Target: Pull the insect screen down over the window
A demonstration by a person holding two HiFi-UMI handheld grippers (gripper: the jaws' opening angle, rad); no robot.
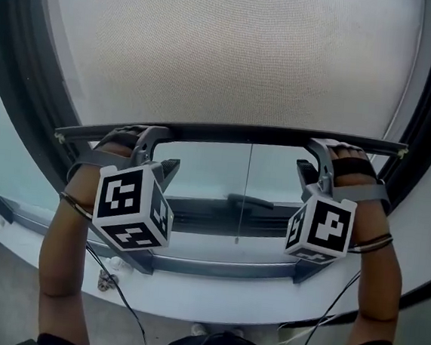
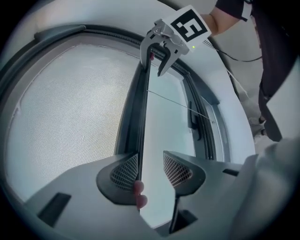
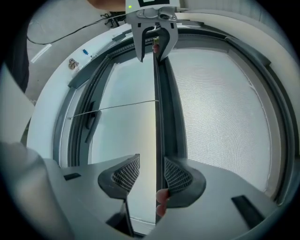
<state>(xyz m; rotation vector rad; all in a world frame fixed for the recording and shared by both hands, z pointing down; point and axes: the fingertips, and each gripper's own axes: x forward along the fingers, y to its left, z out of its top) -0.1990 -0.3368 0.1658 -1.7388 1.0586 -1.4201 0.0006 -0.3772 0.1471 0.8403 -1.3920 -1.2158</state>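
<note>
bar vs fingers: the screen's bottom bar (image 1: pixel 234 134) runs straight through both grippers. In the left gripper (image 2: pixel 151 169) view it lies against the mesh-side finger with a clear gap to the other one, and it's the same in the right gripper (image 3: pixel 152 174) view.
hands: left hand (image 1: pixel 115 147) and right hand (image 1: pixel 352 170) each sit behind a gripper. In both gripper views a couple of fingertips (image 3: pixel 161 206) show right by the bar, just behind the pad.
count: two grippers, each with one marker cube (image 1: pixel 133 205). One insect screen, one bar, one cord, one window handle.
left fingers: the left fingers (image 2: pixel 125 172) are clearly apart. They're around the bar near its left end, not clamped, and only one pad is on it.
right fingers: the right fingers (image 3: pixel 178 177) are apart too, near the bar's right end. One pad rests on the bar and the other is off it.
insect screen: the insect screen (image 1: pixel 234 56) mesh fills the upper part of the window frame (image 1: pixel 18 96) from the top edge down to the bar. The bar sits level and spans side to side.
cord: a thin cord (image 1: pixel 244 193) hangs from the middle of the bar.
window: bare window (image 1: pixel 200 175) glass shows between the bar and the frame's bottom edge.
handle: a dark handle (image 1: pixel 249 201) sits low on the frame's bottom edge, near the cord's end.
</note>
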